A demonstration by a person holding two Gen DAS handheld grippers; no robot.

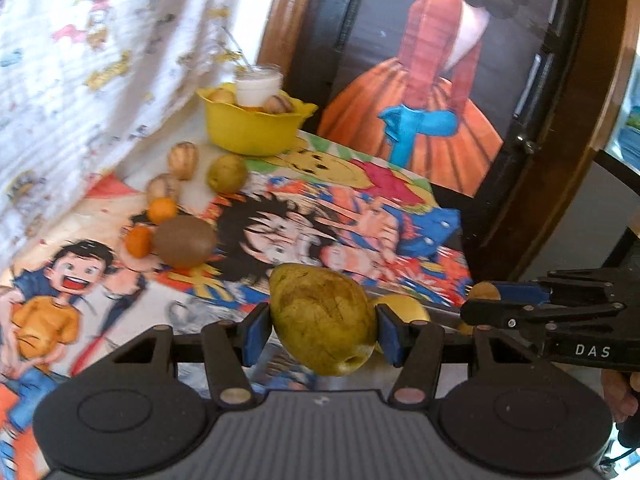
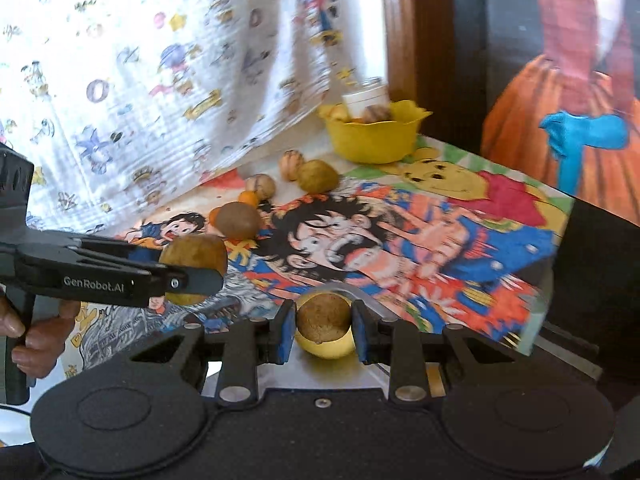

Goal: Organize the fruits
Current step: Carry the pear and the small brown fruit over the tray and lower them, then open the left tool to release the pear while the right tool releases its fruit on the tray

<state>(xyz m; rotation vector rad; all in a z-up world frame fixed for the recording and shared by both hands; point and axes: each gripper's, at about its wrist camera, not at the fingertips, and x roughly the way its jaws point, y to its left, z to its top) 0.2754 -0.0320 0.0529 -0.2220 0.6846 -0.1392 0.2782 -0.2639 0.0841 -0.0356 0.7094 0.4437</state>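
My left gripper [image 1: 322, 322] is shut on a large green-yellow fruit [image 1: 320, 300], with a blue pad pressing each side. In the right wrist view that same gripper [image 2: 192, 276] shows at the left, a hand on its grip. My right gripper [image 2: 322, 330] is shut on a small yellow fruit with a brown patch [image 2: 324, 320]. It enters the left wrist view from the right [image 1: 480, 304]. A yellow bowl [image 1: 252, 132] [image 2: 372, 140] stands at the table's far end, with a white cup [image 1: 258, 86] and some fruits in it.
Loose fruits lie left of centre: a brown round one [image 1: 184, 240], small oranges [image 1: 162, 210], striped nut-like ones [image 1: 183, 160], and a green-yellow one [image 1: 227, 174]. The cartoon-print tablecloth [image 2: 460, 240] ends at an edge on the right. A printed curtain [image 2: 140, 80] hangs on the left.
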